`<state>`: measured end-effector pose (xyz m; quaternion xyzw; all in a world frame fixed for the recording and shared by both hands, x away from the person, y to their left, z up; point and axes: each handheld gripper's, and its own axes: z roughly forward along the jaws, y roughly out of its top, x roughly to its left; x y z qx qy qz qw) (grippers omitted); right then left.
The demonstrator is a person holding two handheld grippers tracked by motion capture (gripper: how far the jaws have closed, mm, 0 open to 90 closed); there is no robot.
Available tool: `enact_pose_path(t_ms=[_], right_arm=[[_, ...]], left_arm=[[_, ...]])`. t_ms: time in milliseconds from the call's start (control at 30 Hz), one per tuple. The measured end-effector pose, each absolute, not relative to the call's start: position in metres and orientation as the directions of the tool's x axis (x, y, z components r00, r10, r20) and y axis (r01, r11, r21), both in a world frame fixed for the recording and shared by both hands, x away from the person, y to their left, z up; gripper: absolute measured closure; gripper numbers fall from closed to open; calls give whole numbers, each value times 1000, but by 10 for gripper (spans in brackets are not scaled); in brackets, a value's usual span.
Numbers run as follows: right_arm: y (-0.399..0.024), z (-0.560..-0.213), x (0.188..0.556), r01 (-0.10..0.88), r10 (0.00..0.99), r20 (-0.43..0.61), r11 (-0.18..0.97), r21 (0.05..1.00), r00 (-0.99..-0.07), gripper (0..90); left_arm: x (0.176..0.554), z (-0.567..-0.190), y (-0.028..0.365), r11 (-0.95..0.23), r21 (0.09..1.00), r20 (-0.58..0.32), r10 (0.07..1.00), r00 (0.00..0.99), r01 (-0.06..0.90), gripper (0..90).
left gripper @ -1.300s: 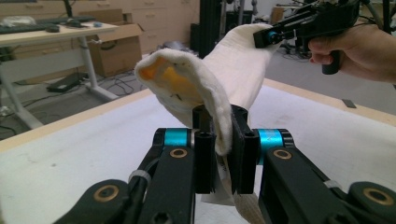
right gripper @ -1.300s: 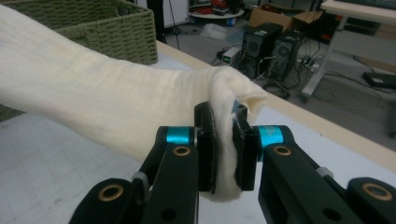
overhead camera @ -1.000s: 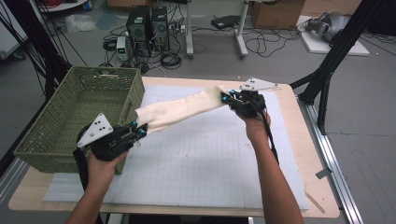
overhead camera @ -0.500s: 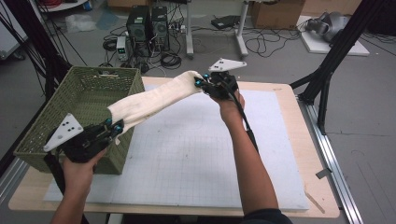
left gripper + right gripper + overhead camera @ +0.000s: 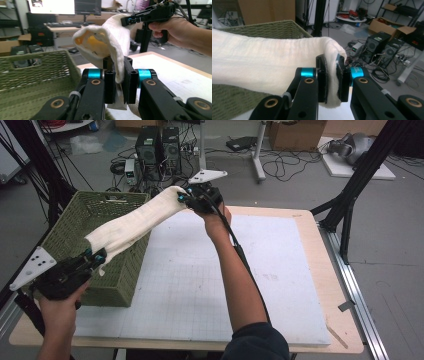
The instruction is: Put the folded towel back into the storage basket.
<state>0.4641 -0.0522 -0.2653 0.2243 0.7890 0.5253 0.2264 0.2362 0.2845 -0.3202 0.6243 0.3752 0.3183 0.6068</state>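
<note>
A cream cloth (image 5: 132, 222) hangs stretched in the air between the two hand-held grippers, its span passing over the near corner of the green woven basket (image 5: 65, 235). The left hand-held gripper (image 5: 95, 256) has its jaws closed tight on the cloth's lower end, just in front of the basket's near wall. The right hand-held gripper (image 5: 184, 197) is clamped on the upper end, held high beyond the basket's far right corner, above the white mat (image 5: 200, 280) on the tabletop (image 5: 330, 270)
</note>
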Motion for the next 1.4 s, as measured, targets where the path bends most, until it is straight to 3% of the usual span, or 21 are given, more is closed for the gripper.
enact_pose_path(t_ms=[700, 1233, 1267, 1333, 1400], right_arm=[[53, -268, 493, 104, 539, -128, 379, 920, -833, 822], [123, -292, 502, 102, 515, -150, 427, 898, -844, 820], [127, -293, 502, 115, 524, -141, 426, 897, -840, 819], [134, -297, 502, 136, 552, -138, 426, 894, -822, 789], [141, -303, 502, 163, 569, -136, 443, 881, -811, 668]], left_arm=[[219, -331, 327, -18, 993, -27, 931, 365, 119, 821], [213, -345, 354, 19, 978, -76, 962, 264, 210, 803], [213, -346, 355, 31, 973, -89, 964, 251, 229, 776], [217, -348, 358, 62, 960, -123, 969, 214, 271, 608], [219, -349, 361, 95, 953, -152, 972, 180, 289, 454]])
